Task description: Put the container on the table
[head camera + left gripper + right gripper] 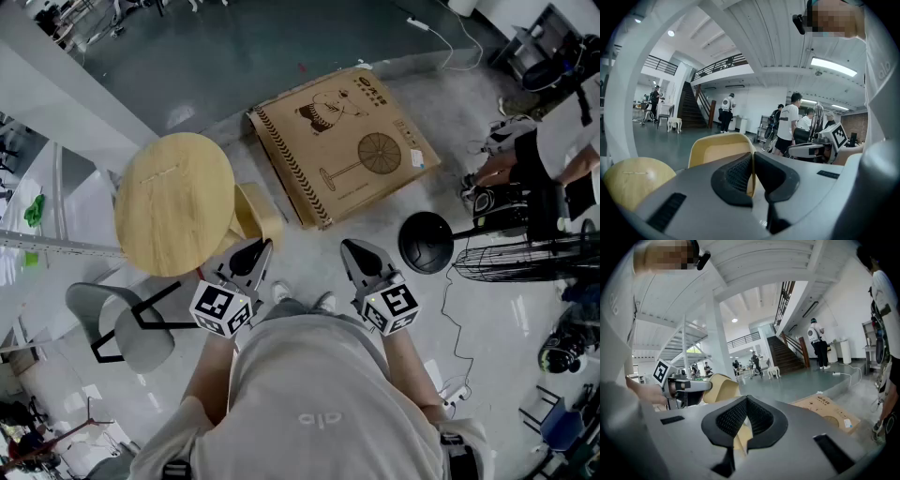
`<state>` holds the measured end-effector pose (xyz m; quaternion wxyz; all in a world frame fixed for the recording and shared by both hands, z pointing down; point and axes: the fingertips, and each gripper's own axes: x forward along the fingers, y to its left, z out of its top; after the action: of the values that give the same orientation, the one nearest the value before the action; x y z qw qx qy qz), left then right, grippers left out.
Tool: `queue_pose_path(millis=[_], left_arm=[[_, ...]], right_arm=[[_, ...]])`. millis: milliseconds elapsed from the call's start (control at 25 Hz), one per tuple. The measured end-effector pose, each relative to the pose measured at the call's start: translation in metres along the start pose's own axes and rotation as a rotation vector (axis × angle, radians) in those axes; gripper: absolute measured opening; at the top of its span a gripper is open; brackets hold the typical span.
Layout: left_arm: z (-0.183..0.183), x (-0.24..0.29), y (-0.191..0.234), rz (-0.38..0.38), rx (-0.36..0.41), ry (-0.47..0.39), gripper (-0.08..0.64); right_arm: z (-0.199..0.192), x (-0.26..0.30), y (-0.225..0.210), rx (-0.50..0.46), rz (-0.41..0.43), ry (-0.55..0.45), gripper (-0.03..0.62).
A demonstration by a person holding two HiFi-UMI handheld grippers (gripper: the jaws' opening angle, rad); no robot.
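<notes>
A pale yellow plastic container (255, 212) hangs beside the round wooden table (173, 202), at its right edge. My left gripper (255, 253) is shut on the container's near rim. In the left gripper view that thin yellow rim (719, 147) runs between the closed pads of the left gripper (752, 164), and the table (635, 180) shows low on the left. My right gripper (354, 251) is level beside it, apart from the container, shut with nothing in it. The right gripper view shows the right gripper (746, 401) with its pads together, and the container (719, 385) off to its left.
A flat cardboard fan box (342, 141) lies on the floor ahead. A black fan base (427, 242) and wire grille (525, 258) sit to the right, by a person (562, 141). A grey chair (131, 328) stands under the table's near side. Several people (790, 124) stand further off.
</notes>
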<state>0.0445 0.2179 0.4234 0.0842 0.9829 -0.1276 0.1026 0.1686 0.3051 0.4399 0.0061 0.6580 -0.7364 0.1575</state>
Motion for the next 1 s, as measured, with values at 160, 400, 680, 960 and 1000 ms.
queue_pose_path(millis=[160, 400, 680, 960, 1000], left_arm=[[0.004, -0.008, 0.021, -0.018, 0.011, 0.0, 0.031], [0.008, -0.023, 0.06, -0.032, -0.002, -0.026, 0.031], [0.003, -0.045, 0.124, -0.038, -0.027, -0.05, 0.031], [-0.005, -0.048, 0.17, -0.027, -0.038, -0.039, 0.031], [-0.008, -0.046, 0.175, -0.02, -0.043, -0.037, 0.031]], right_arm=[[0.006, 0.017, 0.014, -0.001, -0.015, 0.001, 0.026], [0.018, 0.054, 0.037, -0.029, -0.028, 0.006, 0.026], [0.024, 0.107, 0.059, -0.024, -0.078, 0.013, 0.026], [0.024, 0.156, 0.067, -0.026, -0.063, 0.037, 0.026], [0.024, 0.163, 0.065, -0.026, -0.058, 0.038, 0.026]])
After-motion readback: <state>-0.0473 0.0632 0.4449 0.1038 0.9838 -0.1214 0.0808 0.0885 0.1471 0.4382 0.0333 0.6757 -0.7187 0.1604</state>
